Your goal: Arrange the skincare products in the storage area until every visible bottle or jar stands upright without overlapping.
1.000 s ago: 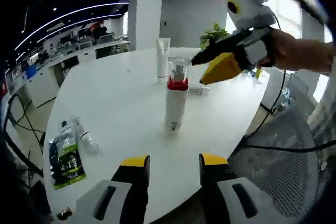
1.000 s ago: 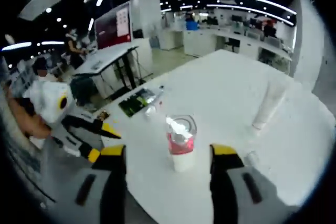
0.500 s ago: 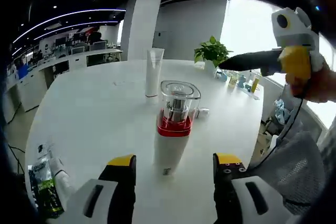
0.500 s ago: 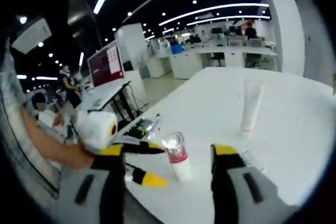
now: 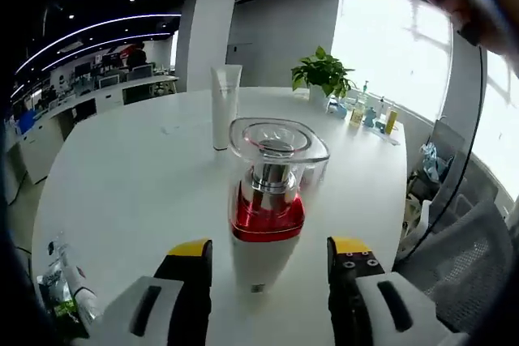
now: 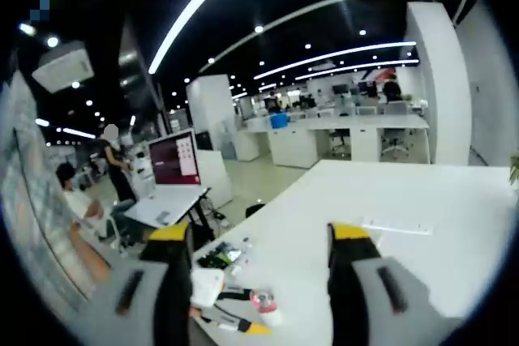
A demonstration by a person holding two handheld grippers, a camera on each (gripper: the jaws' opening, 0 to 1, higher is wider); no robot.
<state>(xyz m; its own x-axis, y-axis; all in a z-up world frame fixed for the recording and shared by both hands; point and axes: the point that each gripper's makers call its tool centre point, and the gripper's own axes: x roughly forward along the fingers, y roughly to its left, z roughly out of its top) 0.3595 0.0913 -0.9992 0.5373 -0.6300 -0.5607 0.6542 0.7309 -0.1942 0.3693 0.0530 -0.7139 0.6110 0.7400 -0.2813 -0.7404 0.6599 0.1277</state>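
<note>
A white pump bottle (image 5: pixel 266 224) with a red band and a clear cap stands upright on the white table (image 5: pixel 130 168). My left gripper (image 5: pixel 269 250) is open, and the bottle's base stands between its yellow-tipped fingers (image 5: pixel 190 250). A white tube (image 5: pixel 224 107) stands on its cap farther back. My right gripper (image 6: pixel 261 234) is open and empty, held high above the table (image 6: pixel 405 232). From there the pump bottle (image 6: pixel 263 301) looks small and far below, with the left gripper's yellow tips (image 6: pixel 247 328) beside it.
A green packet (image 6: pixel 216 256) and a small clear bottle (image 5: pixel 75 285) lie near the table's edge. A potted plant (image 5: pixel 323 75) and several small bottles (image 5: pixel 369 113) stand at the far side. A mesh chair (image 5: pixel 454 265) is at the right. People sit by a monitor (image 6: pixel 173 169).
My left gripper has closed in on the pump bottle, which now looms large between its fingers. My right gripper has risen high and away from the table.
</note>
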